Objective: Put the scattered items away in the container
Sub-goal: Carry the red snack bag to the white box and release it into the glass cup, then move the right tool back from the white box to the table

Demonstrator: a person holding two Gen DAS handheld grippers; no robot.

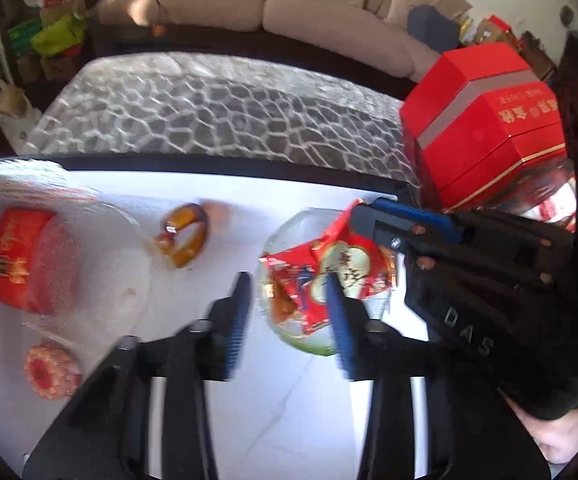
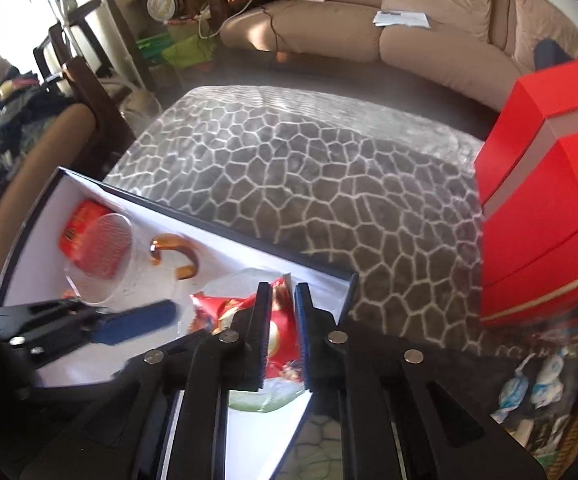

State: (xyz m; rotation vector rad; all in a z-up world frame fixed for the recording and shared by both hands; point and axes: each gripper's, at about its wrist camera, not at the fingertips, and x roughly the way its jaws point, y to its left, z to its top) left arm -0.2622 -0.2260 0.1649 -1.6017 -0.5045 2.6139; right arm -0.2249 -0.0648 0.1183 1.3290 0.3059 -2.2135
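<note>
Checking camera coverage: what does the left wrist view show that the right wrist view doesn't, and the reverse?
Left wrist only: a round pink-and-red sweet on the white tray near its left edge, and a person's hand under the right gripper.

Right wrist only: white-wrapped items at lower right, off the tray, and dark chairs at left.

Both: red snack packets in a clear bowl, an amber bracelet, a red packet under a clear lid, the red gift box, the beige sofa.

Beige sofa [image 2: 369,40], patterned rug [image 2: 309,184], perhaps a red gift box [image 2: 549,200].
</note>
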